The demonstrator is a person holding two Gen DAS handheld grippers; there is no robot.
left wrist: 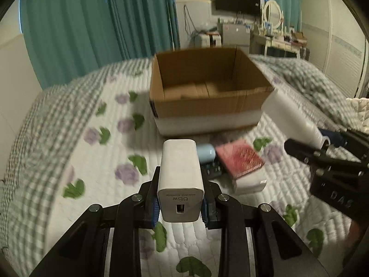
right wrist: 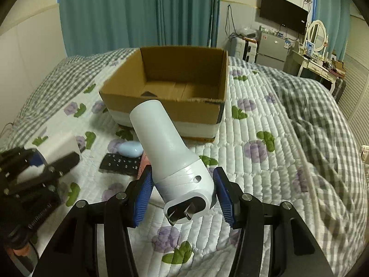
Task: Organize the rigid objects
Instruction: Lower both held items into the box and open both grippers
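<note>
My left gripper (left wrist: 181, 204) is shut on a white 66W charger block (left wrist: 180, 180), held above the bed. My right gripper (right wrist: 183, 195) is shut on a white cylindrical plug-in device (right wrist: 170, 152) with metal prongs at its near end; it also shows in the left wrist view (left wrist: 293, 115) at the right. An open cardboard box (left wrist: 207, 85) sits on the bed ahead of both grippers and looks empty inside; it is in the right wrist view too (right wrist: 175, 85). A red-topped box (left wrist: 242, 161), a pale blue case (right wrist: 130, 150) and a black remote (right wrist: 121, 162) lie in front of the cardboard box.
The quilted floral bedspread (right wrist: 265, 173) covers the bed, with a checked blanket (right wrist: 322, 120) bunched at the right. Teal curtains (left wrist: 92, 23) hang behind. A dresser with a mirror (right wrist: 318, 37), a small fridge and a wall screen stand at the far right.
</note>
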